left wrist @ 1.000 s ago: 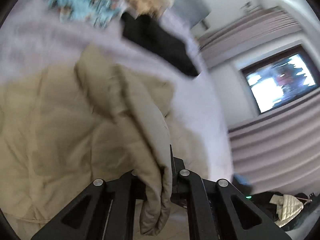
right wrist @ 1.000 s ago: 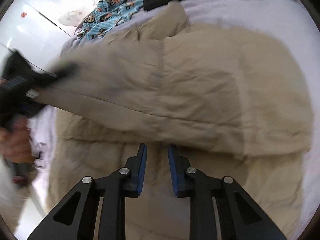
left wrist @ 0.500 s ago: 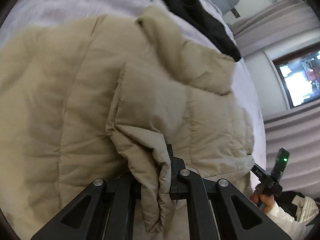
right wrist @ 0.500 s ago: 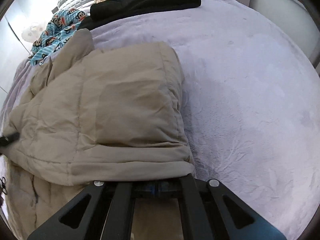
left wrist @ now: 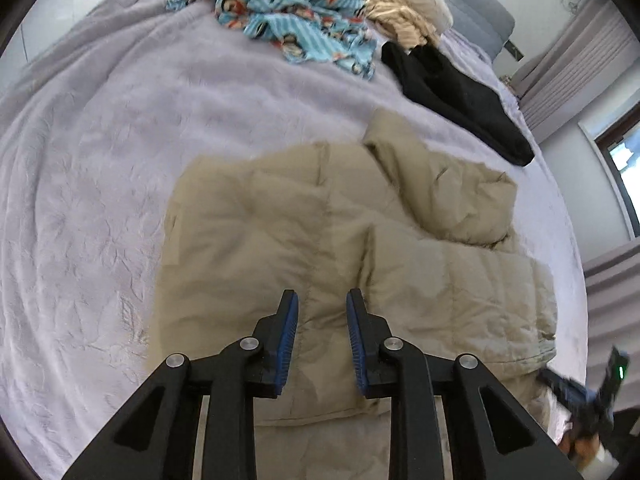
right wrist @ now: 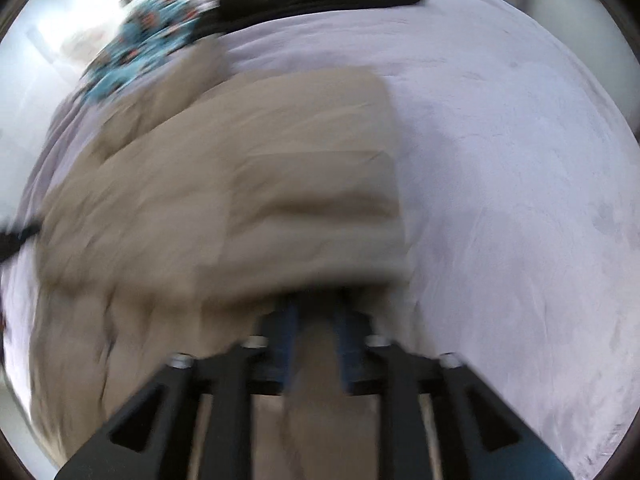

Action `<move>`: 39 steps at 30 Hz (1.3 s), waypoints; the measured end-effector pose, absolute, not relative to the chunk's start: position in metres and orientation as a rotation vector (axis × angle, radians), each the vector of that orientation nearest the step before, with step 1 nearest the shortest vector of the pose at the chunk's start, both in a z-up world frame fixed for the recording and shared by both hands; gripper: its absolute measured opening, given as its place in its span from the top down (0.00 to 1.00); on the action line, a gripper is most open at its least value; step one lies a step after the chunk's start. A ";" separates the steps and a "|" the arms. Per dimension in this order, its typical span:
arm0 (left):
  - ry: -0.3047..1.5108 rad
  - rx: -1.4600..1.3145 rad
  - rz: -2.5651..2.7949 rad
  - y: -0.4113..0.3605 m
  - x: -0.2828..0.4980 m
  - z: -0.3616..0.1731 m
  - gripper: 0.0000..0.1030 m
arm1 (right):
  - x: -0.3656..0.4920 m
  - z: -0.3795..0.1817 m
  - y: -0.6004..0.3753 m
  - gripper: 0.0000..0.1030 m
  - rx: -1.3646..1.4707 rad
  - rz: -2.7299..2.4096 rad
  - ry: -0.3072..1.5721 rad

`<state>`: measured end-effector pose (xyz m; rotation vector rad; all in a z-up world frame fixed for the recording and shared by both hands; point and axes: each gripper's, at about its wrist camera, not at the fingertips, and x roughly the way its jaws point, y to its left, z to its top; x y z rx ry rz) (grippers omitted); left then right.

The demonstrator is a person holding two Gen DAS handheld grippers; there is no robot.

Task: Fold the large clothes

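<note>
Jacket: the beige puffer jacket (left wrist: 360,248) lay folded on the lilac bedspread (left wrist: 100,200).
Left gripper (left wrist: 322,300): jaws had just been opening, apart above the jacket, nothing between them.
Right gripper (right wrist: 316,312): blurred; jaws had just been opening, parted at the jacket's near edge, no grip visible.
Beyond: monkey-print pyjamas (left wrist: 288,20), black garment (left wrist: 452,92).

Soft daylight, fisheye warp, right view blurred

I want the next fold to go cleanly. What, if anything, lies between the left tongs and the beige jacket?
Nothing visible. The left tongs hang open right over the beige jacket; the black garment and blue printed pajamas lie farther up the bed.
</note>
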<state>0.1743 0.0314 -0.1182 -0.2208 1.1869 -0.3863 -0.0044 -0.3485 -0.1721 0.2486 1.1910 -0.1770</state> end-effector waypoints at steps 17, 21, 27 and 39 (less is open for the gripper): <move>1.171 -0.055 -0.439 -0.067 0.177 -0.172 0.74 | 0.069 -0.206 -0.421 0.92 0.287 -0.299 1.126; 1.155 -0.029 -0.447 -0.074 0.175 -0.182 0.74 | 0.058 -0.217 -0.431 0.93 0.320 -0.318 1.092; 1.151 0.038 -0.399 -0.068 0.163 -0.163 0.74 | 0.052 -0.209 -0.419 0.88 0.218 -0.351 1.084; 1.172 0.104 -0.365 -0.046 0.113 -0.164 0.74 | -0.002 -0.181 -0.396 0.63 0.170 -0.416 1.088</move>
